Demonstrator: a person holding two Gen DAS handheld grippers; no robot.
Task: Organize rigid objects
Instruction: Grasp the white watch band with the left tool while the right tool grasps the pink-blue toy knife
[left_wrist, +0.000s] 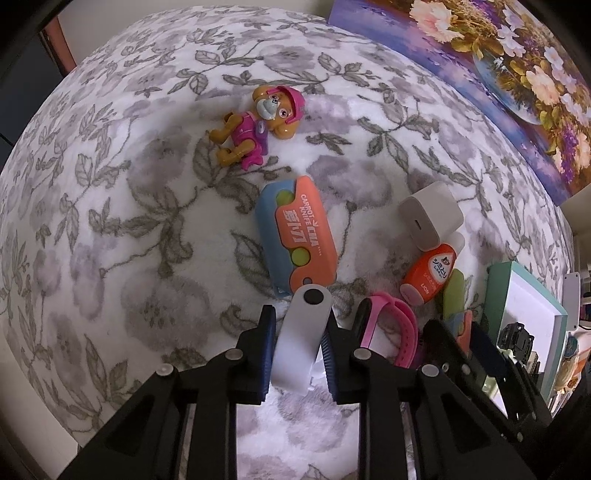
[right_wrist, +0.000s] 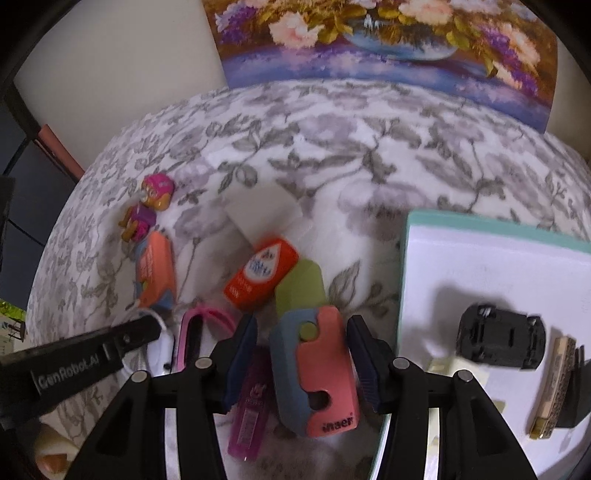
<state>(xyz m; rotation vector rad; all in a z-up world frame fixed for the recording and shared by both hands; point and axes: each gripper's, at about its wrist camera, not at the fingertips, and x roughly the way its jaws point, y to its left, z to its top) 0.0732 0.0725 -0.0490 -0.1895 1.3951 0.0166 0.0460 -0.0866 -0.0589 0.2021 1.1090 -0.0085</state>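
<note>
While the left gripper (left_wrist: 299, 354) jaws pinch the white stick (left_wrist: 301, 339) and the right gripper (right_wrist: 301, 363) jaws pinch the pink toy (right_wrist: 319, 373) beside the box (right_wrist: 480, 258), both should go in it next

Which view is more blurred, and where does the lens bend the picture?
Right wrist view: motion blur smears the orange bottle and white charger. Left wrist view: sharp, the carrot knife toy has readable lettering. Both: fisheye curves the floral blanket, with dark corners.

A home, floral fleece blanket (left_wrist: 147, 221), flower painting (right_wrist: 388, 40) against the wall, toy pup figure (left_wrist: 258, 122)
</note>
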